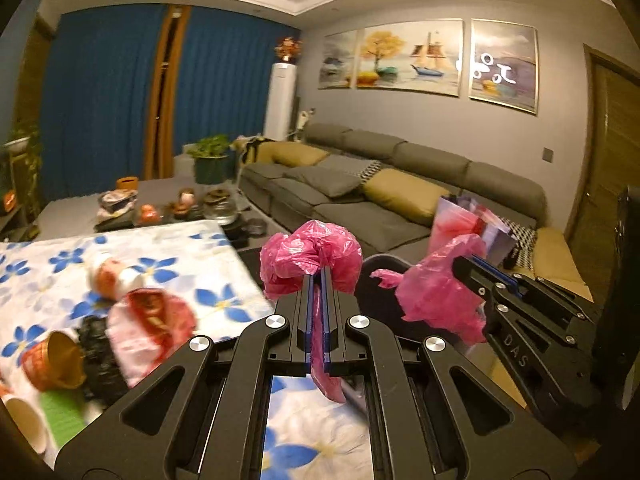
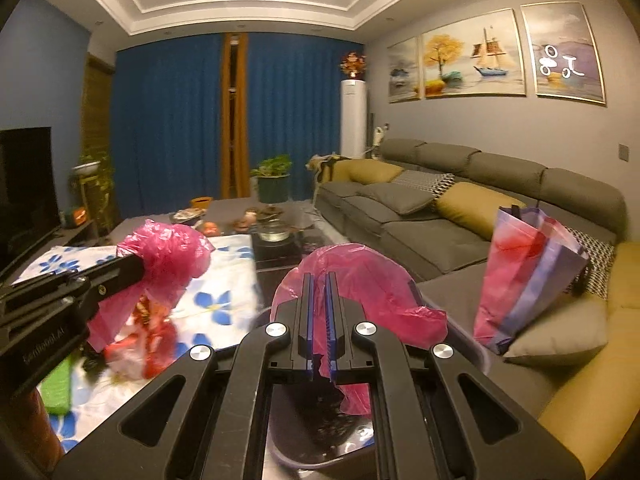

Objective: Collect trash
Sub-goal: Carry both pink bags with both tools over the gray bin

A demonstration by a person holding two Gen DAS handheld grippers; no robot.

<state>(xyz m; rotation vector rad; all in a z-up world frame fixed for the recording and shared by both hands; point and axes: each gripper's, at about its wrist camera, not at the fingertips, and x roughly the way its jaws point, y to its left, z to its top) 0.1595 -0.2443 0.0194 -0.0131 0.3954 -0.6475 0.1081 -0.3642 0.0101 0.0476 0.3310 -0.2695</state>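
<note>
My left gripper [image 1: 319, 270] is shut on a bunched edge of a pink plastic bag [image 1: 312, 256]. The right gripper [image 1: 460, 264], seen at the right of the left wrist view, pinches another part of the same pink film [image 1: 436, 296]. In the right wrist view my right gripper [image 2: 319, 278] is shut on the pink plastic bag [image 2: 360, 280], and the left gripper [image 2: 138, 266] holds its pink bunch at the left. A dark bin [image 2: 320, 436] sits below the right gripper. Trash [image 1: 148, 328] lies on the floral tablecloth [image 1: 180, 252]: red wrappers, black plastic, paper cups [image 1: 52, 360].
A grey sofa [image 2: 420, 216] with yellow cushions runs along the right wall, and a pink-purple gift bag [image 2: 524, 276] stands on it. A low dark table with a glass bowl [image 2: 274, 232] and ornaments sits beyond the cloth. A TV [image 2: 24, 184] is at left.
</note>
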